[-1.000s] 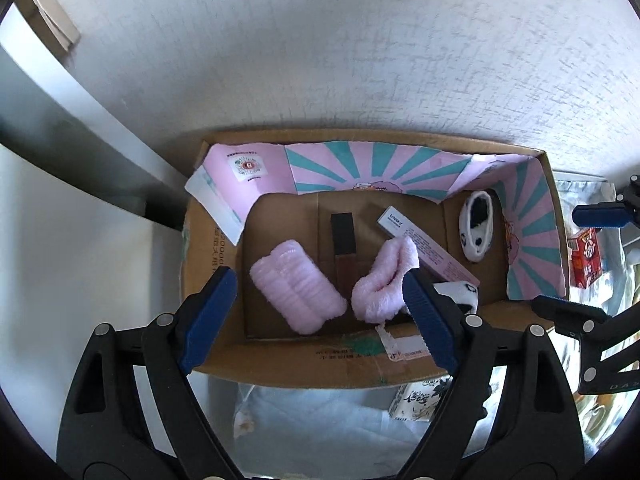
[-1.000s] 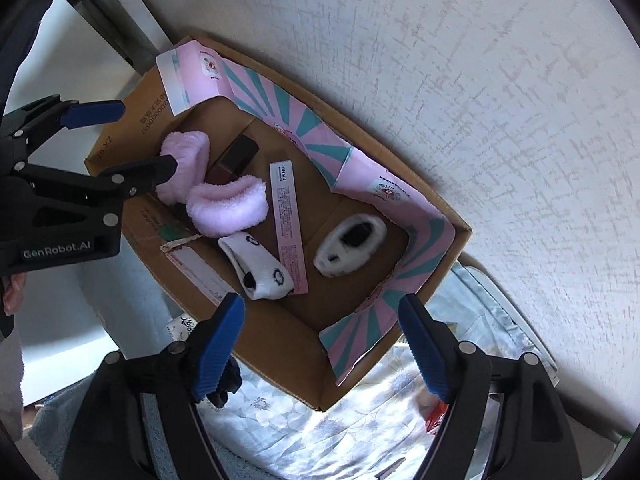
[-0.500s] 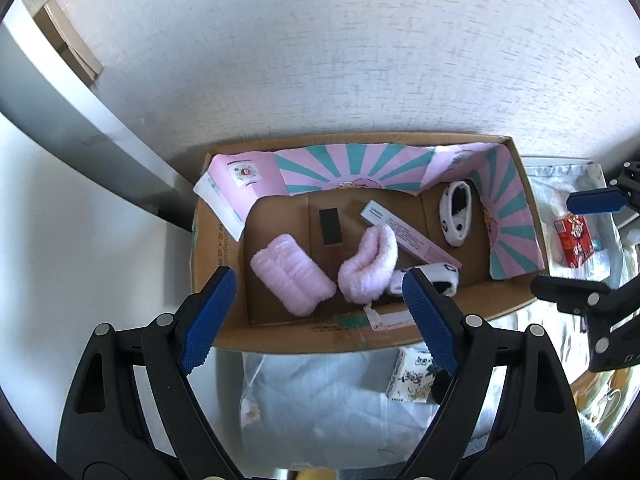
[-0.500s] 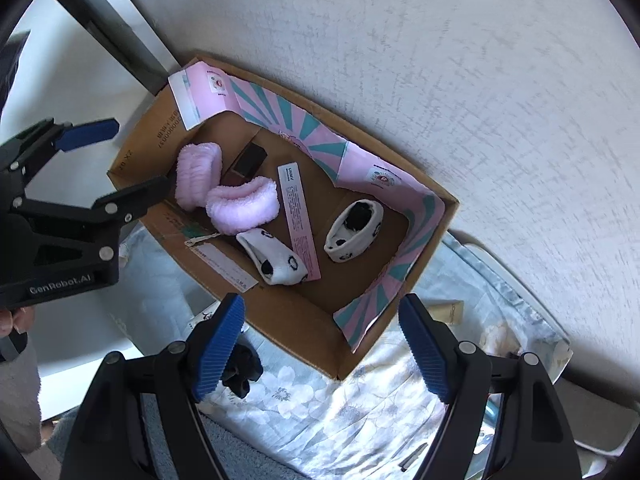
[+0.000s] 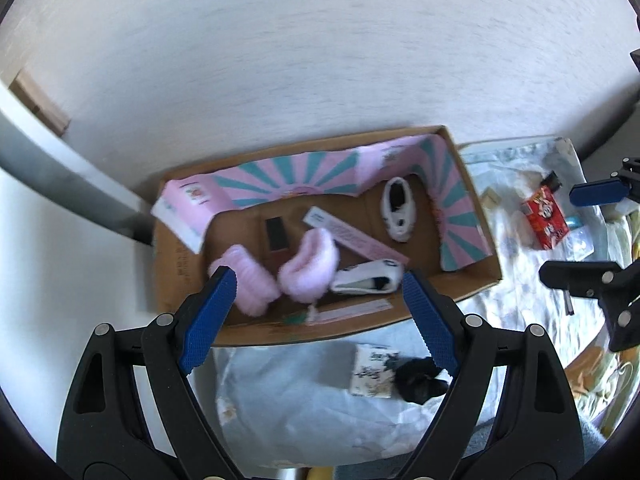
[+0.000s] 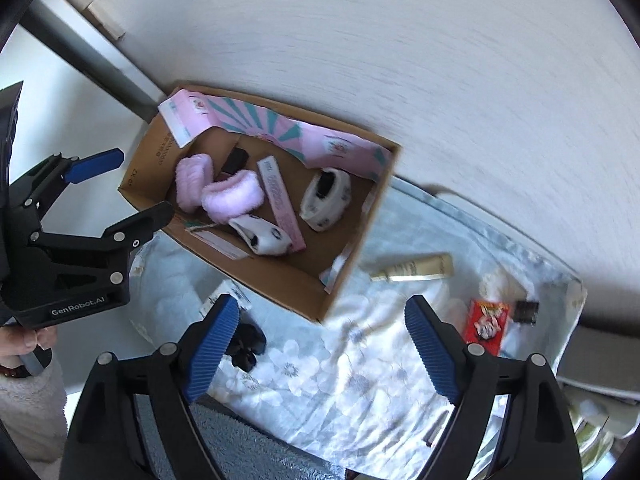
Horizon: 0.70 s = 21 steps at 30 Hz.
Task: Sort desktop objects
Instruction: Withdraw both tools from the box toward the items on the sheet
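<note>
Left tool (image 5: 316,308) wide apart, holding nothing, up above the cardboard box (image 5: 490,264). Right tool (image 6: 320,344) opening wider, with nothing between its blue pads (image 6: 212,340), up over the flowery cloth (image 6: 360,364) on the desk.

Box pushed against the white wall (image 6: 400,60), with pink and teal paper (image 5: 280,178) lining its far side and end.

Inside the box:
- two fluffy pink socks (image 6: 232,198), side by side and touching, near the left end
- a small black block (image 5: 277,233) just behind them
- a long pink packet (image 6: 280,200) lying flat across the middle
- a white sock with black spots (image 6: 260,236) touching the near end of that packet
- another white sock with a black patch (image 6: 326,198) near the right end, apart from the rest

Out on the cloth, not in the box:
- a gold tube (image 6: 416,269) lying flat just beside the right end of the box
- a red card box with a cartoon on it (image 6: 488,324) further right
- a small black clip (image 6: 526,311) just beside that red box
- a little white packet (image 5: 374,372) in front of the box
- a lumpy black thing (image 5: 420,376) touching that packet; too dark to tell what

Seen from the right tool's camera: a hand (image 6: 24,340) and a fuzzy pale sleeve (image 6: 28,408) low on the left, gripping the left tool's handle.
</note>
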### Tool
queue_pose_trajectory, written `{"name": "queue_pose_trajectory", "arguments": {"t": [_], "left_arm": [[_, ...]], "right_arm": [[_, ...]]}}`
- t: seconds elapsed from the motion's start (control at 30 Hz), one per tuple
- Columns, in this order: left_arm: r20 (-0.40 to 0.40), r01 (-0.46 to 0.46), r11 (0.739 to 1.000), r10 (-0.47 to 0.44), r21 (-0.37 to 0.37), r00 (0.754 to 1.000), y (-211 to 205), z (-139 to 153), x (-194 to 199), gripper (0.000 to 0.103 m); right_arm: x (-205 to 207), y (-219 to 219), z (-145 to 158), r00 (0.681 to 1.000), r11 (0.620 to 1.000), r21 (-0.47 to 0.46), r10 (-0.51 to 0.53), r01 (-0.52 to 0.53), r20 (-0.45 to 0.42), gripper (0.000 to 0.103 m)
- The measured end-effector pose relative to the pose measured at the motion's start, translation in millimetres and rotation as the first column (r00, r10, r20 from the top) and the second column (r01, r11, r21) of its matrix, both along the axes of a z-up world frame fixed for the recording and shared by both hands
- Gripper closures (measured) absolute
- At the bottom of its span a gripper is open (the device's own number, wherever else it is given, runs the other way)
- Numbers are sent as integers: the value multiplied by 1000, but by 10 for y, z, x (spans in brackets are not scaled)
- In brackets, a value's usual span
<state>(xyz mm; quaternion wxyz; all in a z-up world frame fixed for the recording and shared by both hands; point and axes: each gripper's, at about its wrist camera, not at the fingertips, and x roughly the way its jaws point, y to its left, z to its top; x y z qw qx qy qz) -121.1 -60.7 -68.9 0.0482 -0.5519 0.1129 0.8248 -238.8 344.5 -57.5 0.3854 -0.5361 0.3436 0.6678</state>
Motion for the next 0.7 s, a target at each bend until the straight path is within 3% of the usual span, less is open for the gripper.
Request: {"name": "queue_pose_trajectory", "arguments": {"t": [0.37,0.47,0.7], "left_arm": [[-1,184,983,-184,-16,983,833,-77,156,18],[15,235,972,-235,-8,972,1145,-168,148,18],[72,354,935,-352,-20,933,1860,-542,23,18]], "right_arm": [[1065,-213,-41,976,976,-6,-218,218,20,12],[1421,-319,-116,954,954,-28,-298,299,27,12],[1919,-535,-309,933,935,13,-354,354,70,12]]}}
